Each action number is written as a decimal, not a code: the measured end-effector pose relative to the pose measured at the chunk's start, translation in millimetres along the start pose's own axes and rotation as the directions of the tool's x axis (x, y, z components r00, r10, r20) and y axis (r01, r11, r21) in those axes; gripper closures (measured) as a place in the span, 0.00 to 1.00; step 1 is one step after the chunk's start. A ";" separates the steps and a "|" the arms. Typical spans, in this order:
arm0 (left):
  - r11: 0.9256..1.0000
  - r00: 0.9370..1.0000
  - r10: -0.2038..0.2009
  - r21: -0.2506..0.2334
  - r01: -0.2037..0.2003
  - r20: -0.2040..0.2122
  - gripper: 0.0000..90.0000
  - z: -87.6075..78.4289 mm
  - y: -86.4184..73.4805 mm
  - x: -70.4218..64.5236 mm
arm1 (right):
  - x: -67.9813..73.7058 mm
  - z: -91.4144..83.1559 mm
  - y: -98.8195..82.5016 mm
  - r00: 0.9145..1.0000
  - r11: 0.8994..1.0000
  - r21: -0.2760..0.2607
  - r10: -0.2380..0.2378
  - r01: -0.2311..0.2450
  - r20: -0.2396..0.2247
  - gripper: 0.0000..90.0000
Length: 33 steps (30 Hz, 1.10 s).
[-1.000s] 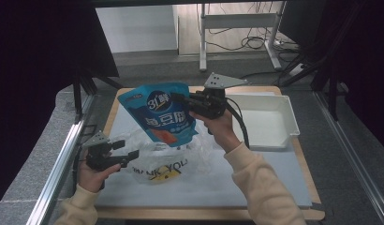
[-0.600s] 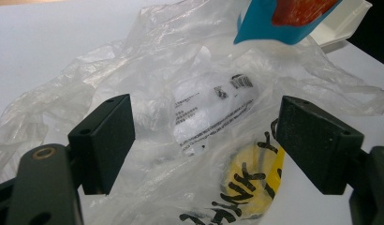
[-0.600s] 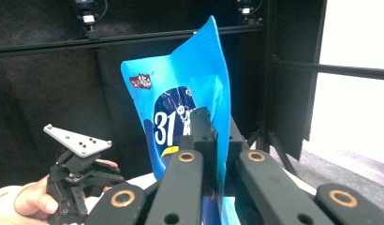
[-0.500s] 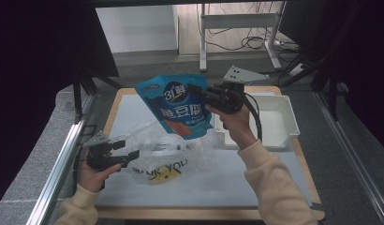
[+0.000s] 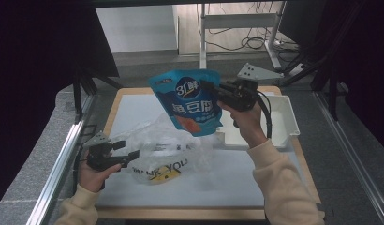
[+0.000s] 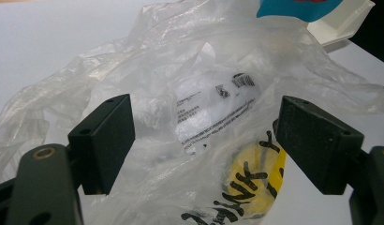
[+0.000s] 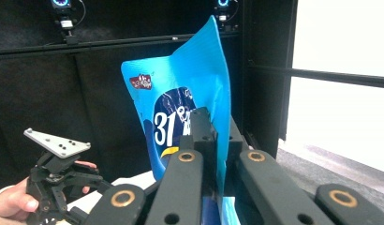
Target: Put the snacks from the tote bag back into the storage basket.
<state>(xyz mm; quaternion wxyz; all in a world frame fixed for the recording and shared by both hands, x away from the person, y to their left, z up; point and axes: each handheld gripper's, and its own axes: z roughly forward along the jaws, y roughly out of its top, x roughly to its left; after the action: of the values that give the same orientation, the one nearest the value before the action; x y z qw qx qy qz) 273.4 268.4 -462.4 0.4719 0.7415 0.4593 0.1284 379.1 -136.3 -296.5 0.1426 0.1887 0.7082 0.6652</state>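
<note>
My right gripper (image 5: 210,90) is raised above the table and shut on the edge of a blue snack pouch (image 5: 190,101) with white print, which hangs tilted from its jaws. In the right gripper view the pouch (image 7: 180,103) stands upright, pinched between the closed jaws of the right gripper (image 7: 218,136). A crumpled clear plastic bag (image 5: 166,150) with a yellow "THANK YOU" print lies on the white mat. My left gripper (image 5: 127,149) rests at the bag's left side. In the left gripper view its jaws (image 6: 202,117) stand wide apart with the bag (image 6: 213,108) bulging between them.
A white tray (image 5: 293,117) sits at the right of the mat, just beyond my right hand. The white mat (image 5: 134,108) lies on a wooden board with metal rails along both sides. The right gripper view shows my left gripper (image 7: 59,187) at lower left.
My right gripper has carried the blue pouch to the right and slightly up, away from the plastic bag. The left gripper has stayed beside the bag.
</note>
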 end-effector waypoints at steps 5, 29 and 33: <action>1.000 1.000 0.001 0.001 -0.001 -0.003 0.22 0.6 -0.3 0.6 | -6.1 -5.4 -1.4 1.000 1.000 0.006 0.000 0.000 0.023 0.99; 1.000 1.000 0.001 0.005 -0.001 -0.002 0.22 2.4 -0.6 0.0 | -28.7 -41.5 8.1 0.993 1.000 -0.018 0.008 -0.005 0.117 0.99; 1.000 1.000 0.000 0.006 0.000 -0.003 0.22 2.7 -0.7 -0.2 | -31.4 -45.8 9.6 0.992 1.000 -0.020 0.006 -0.004 0.129 0.99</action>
<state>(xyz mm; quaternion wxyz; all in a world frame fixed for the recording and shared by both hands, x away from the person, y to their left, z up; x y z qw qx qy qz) 274.7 266.8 -464.3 0.4692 0.7428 0.4602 0.1281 386.9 -190.9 -285.1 0.1881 0.2315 0.6904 0.6590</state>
